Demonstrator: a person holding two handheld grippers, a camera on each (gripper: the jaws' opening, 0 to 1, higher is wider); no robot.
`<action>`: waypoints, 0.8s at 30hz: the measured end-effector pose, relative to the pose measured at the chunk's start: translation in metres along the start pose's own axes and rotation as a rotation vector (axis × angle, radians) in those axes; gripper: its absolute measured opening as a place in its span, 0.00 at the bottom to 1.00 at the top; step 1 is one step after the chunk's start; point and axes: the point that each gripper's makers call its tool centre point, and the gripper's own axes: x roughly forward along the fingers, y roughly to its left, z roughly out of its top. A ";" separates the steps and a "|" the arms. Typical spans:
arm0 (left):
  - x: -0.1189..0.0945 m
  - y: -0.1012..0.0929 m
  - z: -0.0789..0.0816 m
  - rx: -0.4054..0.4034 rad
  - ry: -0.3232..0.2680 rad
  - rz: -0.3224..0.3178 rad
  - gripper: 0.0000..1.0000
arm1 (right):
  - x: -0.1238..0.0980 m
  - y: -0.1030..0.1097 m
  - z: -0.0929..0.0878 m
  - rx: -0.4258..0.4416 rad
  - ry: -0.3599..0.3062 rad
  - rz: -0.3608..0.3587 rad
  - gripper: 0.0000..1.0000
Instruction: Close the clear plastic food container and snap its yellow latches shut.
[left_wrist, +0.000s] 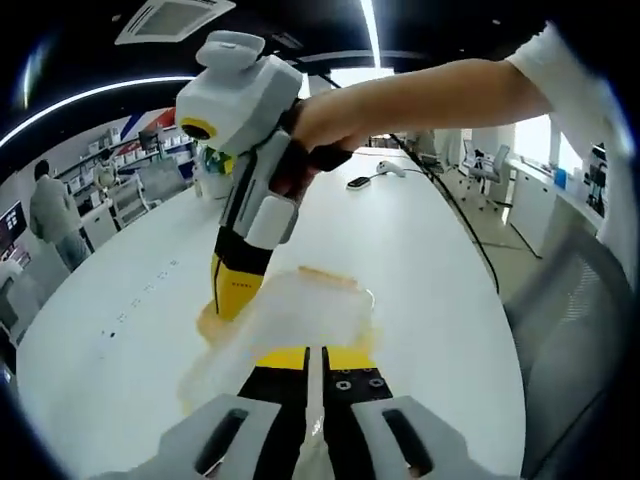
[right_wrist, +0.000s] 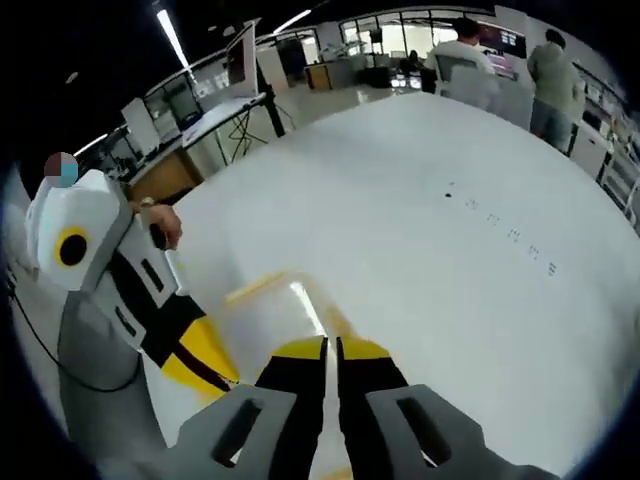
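A: Where is the container just now?

B: On the white table, right at the tips of both tools. In the left gripper view it lies just beyond the left gripper, a pale clear box with yellowish edges, and the right gripper comes down onto its far side, held by a person's hand.

A: And the jaws?

B: The left pair stand together, tips touching, resting against the container's near edge. In the right gripper view the right gripper also has its jaws closed flat against each other, pressing on the lid rather than gripping anything. The left gripper enters beside it, by the container.

A: Are the latches shut?

B: Hard to say; the plastic is blurred and washed out, so I can't make them out.

A: How will it handle?

B: I'd judge it light, thin-walled and springy, likely to skid on that smooth table. Better to pin the lid with one tool and push each yellow latch at its free edge with the other, pressing toward the box wall.
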 end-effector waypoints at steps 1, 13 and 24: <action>0.000 -0.001 0.000 0.006 0.002 0.000 0.00 | 0.001 -0.001 0.000 -0.002 0.003 -0.003 0.01; -0.003 -0.015 -0.004 0.252 0.037 -0.021 0.11 | 0.006 0.000 -0.012 0.018 0.081 0.110 0.19; 0.006 -0.023 -0.015 0.520 0.146 -0.005 0.13 | 0.007 0.008 -0.021 -0.129 0.277 0.186 0.29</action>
